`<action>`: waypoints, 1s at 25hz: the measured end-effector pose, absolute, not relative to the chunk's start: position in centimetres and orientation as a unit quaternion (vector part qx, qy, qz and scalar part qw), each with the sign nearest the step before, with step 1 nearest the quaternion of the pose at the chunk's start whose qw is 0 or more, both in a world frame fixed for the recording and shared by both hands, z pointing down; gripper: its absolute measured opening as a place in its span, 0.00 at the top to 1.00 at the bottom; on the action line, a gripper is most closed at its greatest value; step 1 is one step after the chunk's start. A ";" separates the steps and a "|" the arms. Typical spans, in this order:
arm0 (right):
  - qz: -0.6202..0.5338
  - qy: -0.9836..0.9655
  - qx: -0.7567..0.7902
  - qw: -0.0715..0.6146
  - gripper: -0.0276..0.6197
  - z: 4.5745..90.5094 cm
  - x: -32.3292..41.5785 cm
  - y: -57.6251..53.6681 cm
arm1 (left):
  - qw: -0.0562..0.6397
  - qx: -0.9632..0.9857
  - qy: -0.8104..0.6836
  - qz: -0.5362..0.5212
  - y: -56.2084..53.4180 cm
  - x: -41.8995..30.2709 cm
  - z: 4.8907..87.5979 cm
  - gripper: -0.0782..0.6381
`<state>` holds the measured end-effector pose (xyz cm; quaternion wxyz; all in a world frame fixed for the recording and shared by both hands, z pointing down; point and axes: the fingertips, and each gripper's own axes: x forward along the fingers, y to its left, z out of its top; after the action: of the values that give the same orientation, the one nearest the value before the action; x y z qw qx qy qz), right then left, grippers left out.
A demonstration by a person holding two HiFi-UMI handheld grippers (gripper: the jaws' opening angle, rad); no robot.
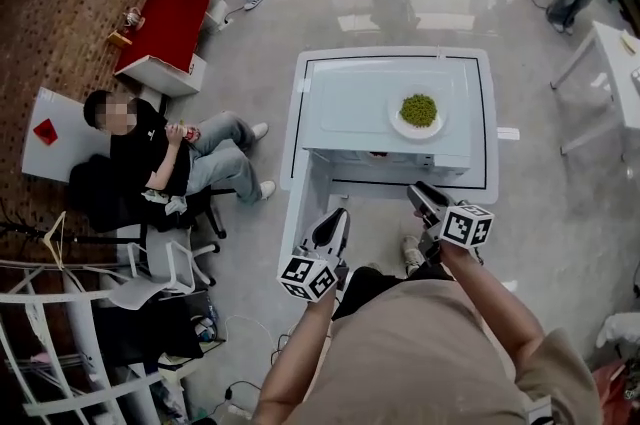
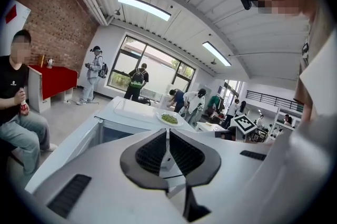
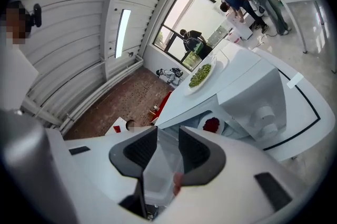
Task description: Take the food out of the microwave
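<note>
Jaws of my left gripper (image 2: 167, 133) are pressed together on nothing; my right gripper (image 3: 167, 136) has its jaws slightly spread, empty. Both hover just near of the open microwave (image 1: 340, 103). A plate of red food (image 3: 211, 124) sits inside, and a plate of green food (image 1: 418, 111) rests on top, to the right.

Left gripper (image 1: 333, 225) fingers (image 2: 152, 152) pressed together, right gripper (image 1: 428, 200) fingers (image 3: 139, 149) apart, both forearms (image 1: 490, 293) extended forward.

Microwave (image 1: 350, 103) on white table (image 1: 491, 163)
</note>
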<state>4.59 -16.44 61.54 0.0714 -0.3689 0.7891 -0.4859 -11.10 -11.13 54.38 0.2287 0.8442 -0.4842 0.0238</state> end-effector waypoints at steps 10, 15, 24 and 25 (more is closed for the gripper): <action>-0.489 0.786 -0.376 0.039 0.77 64.9 3.3 -18.6 | 0.240 0.836 -0.493 0.035 -13.3 -11.5 56.6 0.88; -0.485 0.779 -0.395 0.036 0.77 66.5 2.5 -19.6 | 0.223 0.841 -0.488 0.067 -14.4 -11.6 58.1 0.88; -0.490 0.754 -0.436 0.033 0.77 71.7 0.8 -21.5 | 0.218 0.849 -0.468 0.112 -16.2 -11.8 60.6 0.88; -0.490 0.751 -0.441 0.033 0.77 72.5 0.7 -21.8 | 0.218 0.850 -0.465 0.116 -16.4 -11.8 60.7 0.88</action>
<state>0.71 -21.76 72.47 0.0329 -0.4409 0.7510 -0.4905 -11.80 -16.37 60.73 0.2181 0.8502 -0.4648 0.1162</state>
